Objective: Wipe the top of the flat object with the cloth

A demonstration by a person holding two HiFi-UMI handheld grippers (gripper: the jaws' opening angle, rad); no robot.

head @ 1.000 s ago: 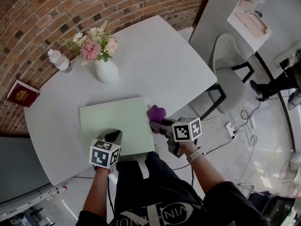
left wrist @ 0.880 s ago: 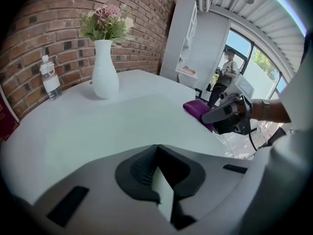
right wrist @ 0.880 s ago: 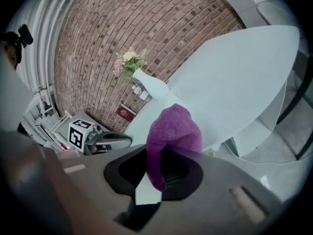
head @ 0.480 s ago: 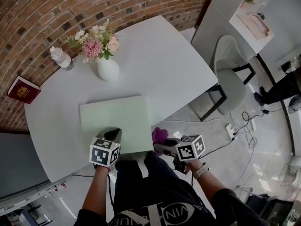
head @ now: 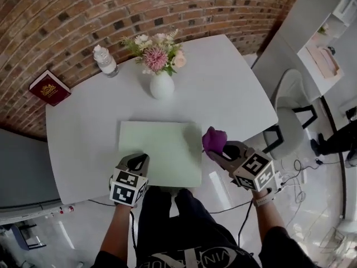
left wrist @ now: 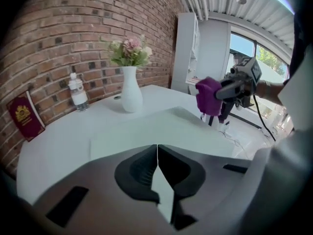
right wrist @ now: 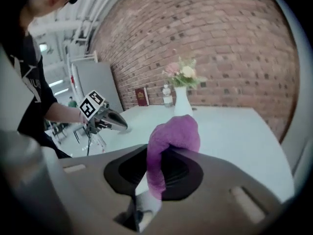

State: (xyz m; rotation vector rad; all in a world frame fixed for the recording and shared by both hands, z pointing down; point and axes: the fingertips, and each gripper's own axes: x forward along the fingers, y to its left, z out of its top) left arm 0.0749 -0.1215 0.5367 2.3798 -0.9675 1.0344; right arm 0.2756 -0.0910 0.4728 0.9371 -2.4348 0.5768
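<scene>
The right tool (head: 216, 149) has its jaws clamped on a bunched purple cloth (head: 213, 139), held in the air just off the right edge of the pale green flat board (head: 162, 147). That board lies on the white surface (head: 223, 88), in front of a vase of flowers (head: 161, 82). The left tool (head: 141, 161) is closed tight with nothing in it, its tip over the board's near left corner

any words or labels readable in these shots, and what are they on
"VIN": on the person's dark shirt, the rest not legible.
Red book: gold emblem and print, too small to read.
Water bottle: label too small to read.
</scene>
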